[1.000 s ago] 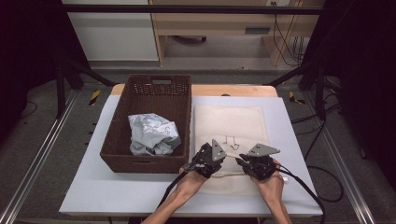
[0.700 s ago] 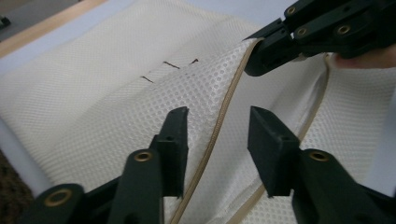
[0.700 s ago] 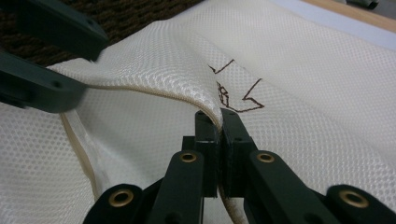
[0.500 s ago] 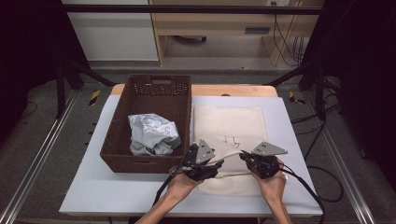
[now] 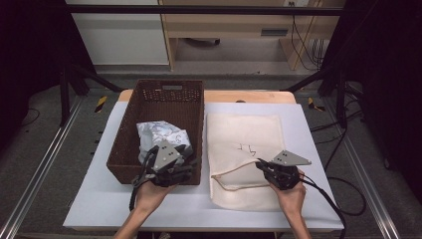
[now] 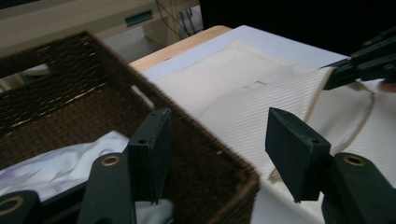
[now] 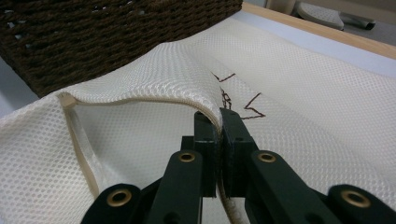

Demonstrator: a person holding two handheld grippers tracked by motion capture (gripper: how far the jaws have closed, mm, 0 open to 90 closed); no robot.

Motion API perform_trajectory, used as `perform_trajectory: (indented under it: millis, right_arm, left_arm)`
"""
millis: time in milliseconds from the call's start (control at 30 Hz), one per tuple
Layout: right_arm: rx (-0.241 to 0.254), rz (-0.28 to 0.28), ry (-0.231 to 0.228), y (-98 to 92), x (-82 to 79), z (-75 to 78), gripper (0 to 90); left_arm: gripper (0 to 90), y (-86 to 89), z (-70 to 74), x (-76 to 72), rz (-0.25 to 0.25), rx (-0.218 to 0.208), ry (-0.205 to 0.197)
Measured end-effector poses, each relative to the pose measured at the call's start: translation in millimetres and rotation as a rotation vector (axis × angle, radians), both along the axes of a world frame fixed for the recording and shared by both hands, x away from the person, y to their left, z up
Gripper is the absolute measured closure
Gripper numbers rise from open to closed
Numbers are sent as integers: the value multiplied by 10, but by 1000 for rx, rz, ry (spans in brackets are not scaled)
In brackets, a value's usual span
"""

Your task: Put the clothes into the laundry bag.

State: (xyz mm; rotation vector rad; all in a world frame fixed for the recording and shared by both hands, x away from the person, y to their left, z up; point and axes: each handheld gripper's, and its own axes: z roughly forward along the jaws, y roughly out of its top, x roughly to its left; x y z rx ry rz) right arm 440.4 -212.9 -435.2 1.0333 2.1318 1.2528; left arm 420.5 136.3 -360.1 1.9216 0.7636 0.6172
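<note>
the mesh bag (image 5: 244, 149) lies flat on the bench (image 5: 308, 129) just right of the basket (image 5: 164, 99), its mouth lifted by the right hand-held gripper (image 5: 262, 166), clamped on the hem. the left hand-held gripper (image 5: 171, 167), jaws just opened and empty, hovers over the crumpled cloth (image 5: 159, 134) in the basket; loading seems not yet begun.

Black claws (image 6: 215, 158) with brass rivets, grey triangular plates, trailing black cables.
</note>
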Motion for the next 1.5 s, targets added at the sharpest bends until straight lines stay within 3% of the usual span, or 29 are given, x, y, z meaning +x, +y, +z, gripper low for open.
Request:
perform_trajectory:
  millis: [67,167,500,700,867,1033,1233,1500]
  right_arm:
    - [9,-4,-1,-4,5,4,867]
    - [19,-12,9,-3,11,3,867]
    - [25,-10,15,-13,23,8,866]
    - [22,-10,17,-12,21,12,866]
    - [13,-8,27,-1,25,-2,866]
    - [12,-6,26,-5,25,1,866]
    - [10,-6,29,-11,22,5,866]
    - [6,-7,34,-9,26,2,866]
  left_arm:
    - [384,96,17,31,28,10,7]
    - [371,257,53,115,81,-15,9]
    - [321,536,112,313,167,-28,21]
    - [281,656,83,459,209,1,46]
    - [243,710,120,573,226,1,37]
    - [196,686,110,769,232,86,39]
    - [192,697,62,1029,242,128,62]
    - [181,698,-147,1212,201,231,137]
